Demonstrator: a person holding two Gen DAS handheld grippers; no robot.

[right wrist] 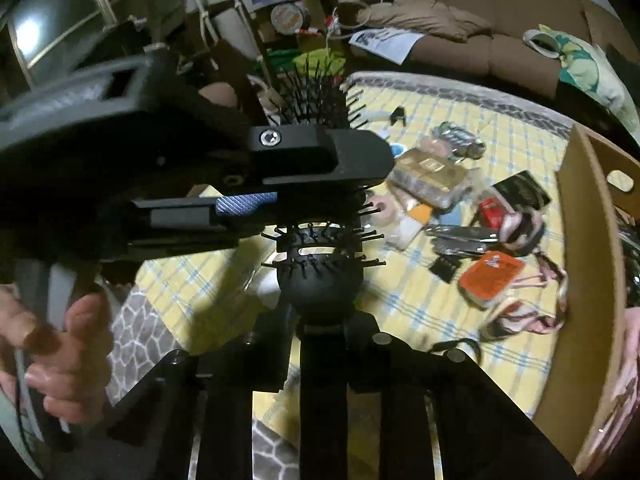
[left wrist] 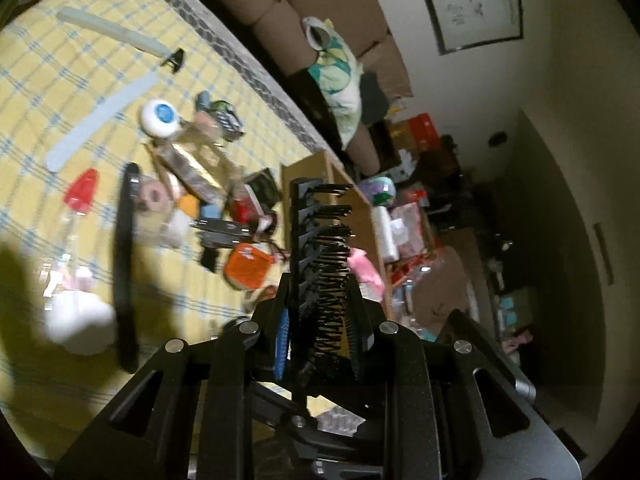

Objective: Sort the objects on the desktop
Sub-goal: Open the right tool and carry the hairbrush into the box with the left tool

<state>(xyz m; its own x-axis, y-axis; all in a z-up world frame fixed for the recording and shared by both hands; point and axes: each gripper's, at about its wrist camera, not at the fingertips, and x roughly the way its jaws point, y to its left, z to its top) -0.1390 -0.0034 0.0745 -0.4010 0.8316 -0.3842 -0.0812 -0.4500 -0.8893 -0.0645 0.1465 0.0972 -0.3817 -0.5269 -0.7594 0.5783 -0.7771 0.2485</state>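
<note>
A black hairbrush [left wrist: 320, 240] with stiff bristles is held up above the yellow checked tabletop [left wrist: 48, 80]. My left gripper [left wrist: 320, 312] is shut on its bristled head. In the right wrist view the same hairbrush [right wrist: 320, 248] points away from the camera, and my right gripper [right wrist: 320, 320] is shut on its handle just below the round neck. The left gripper [right wrist: 332, 188] comes in from the left there, one finger above the brush head and the blue-padded finger below. A hand [right wrist: 60, 352] holds the left gripper's grip.
An open wooden box [right wrist: 588, 240] stands at the table's right edge. Small items lie on the cloth: an orange packet [right wrist: 490, 276], a red-capped bottle [left wrist: 82, 192], a white round case [left wrist: 158, 118], a black hairband [left wrist: 124, 264], nail files [left wrist: 100, 120].
</note>
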